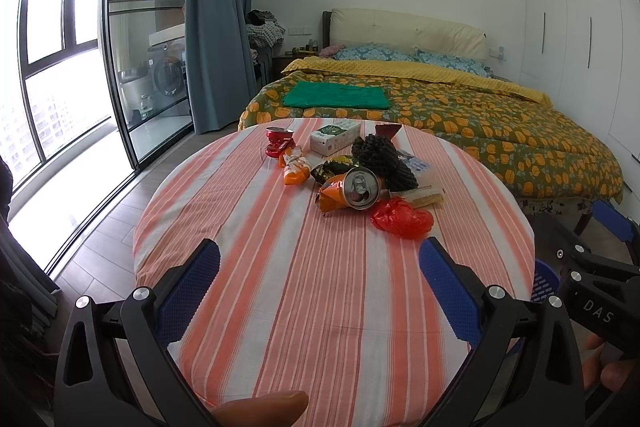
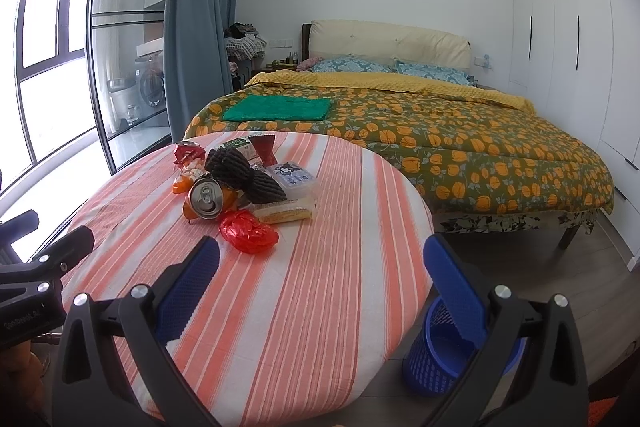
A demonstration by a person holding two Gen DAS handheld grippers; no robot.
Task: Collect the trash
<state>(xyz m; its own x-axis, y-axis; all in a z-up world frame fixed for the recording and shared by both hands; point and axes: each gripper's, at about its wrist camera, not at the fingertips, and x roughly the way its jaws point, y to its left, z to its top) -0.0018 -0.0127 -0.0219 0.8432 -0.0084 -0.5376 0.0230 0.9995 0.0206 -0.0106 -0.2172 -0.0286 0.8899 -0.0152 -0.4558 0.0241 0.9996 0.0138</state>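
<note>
A heap of trash lies on the far half of a round table (image 1: 312,291) (image 2: 304,267) with a striped orange cloth. Nearest me is a crumpled red plastic bag (image 1: 402,218) (image 2: 248,231). Behind it a silver can (image 1: 361,188) (image 2: 206,197) lies on its side on an orange wrapper (image 1: 332,197). Farther back are black foam netting (image 1: 384,159) (image 2: 244,171), a crushed red can (image 1: 278,142) (image 2: 186,151) and a white and green carton (image 1: 334,137). My left gripper (image 1: 320,259) and my right gripper (image 2: 320,255) are both open, empty, and short of the heap.
A blue mesh wastebasket (image 2: 452,351) (image 1: 545,283) stands on the floor at the table's right side. A bed (image 1: 460,115) with a floral quilt fills the space behind the table. Glass doors (image 1: 132,47) are on the left, white wardrobes (image 2: 568,39) on the right.
</note>
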